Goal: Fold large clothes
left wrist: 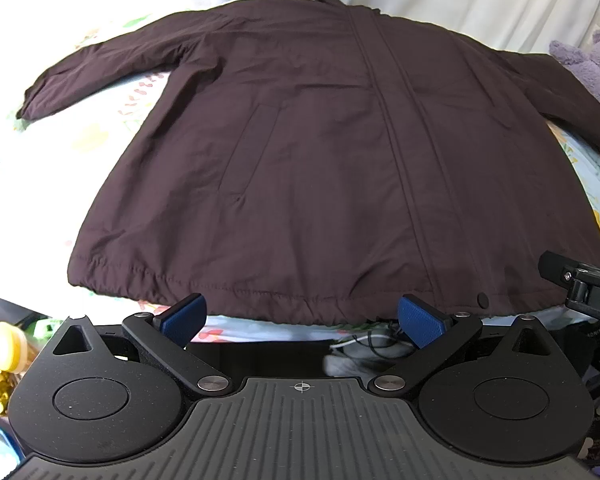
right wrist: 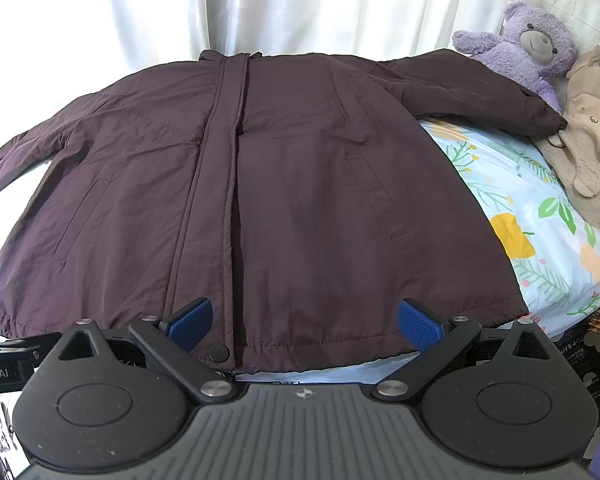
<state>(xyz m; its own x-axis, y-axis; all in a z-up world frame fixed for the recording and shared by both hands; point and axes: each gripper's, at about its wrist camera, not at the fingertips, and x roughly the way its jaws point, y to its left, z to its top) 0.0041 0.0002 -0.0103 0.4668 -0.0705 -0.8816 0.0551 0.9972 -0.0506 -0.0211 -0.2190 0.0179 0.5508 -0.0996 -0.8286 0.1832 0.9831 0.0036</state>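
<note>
On the bed (right wrist: pixel 540 216), jacket (left wrist: pixel 320 160) lay spread flat, unfolded; left gripper (left wrist: pixel 302 316) and right gripper (right wrist: pixel 304 316) fingers spread, empty. All folding remained.

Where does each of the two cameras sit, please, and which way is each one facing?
Left wrist: sits on the left gripper at the coat's hem, left of its placket, looking up toward the collar; its own open blue fingers show, plus the right gripper's edge at right.
Right wrist: sits on the right gripper at the hem by the snap button, facing likewise; its open fingers show.
Shared: the coat, floral bedsheet, purple teddy bear, white curtain.
</note>
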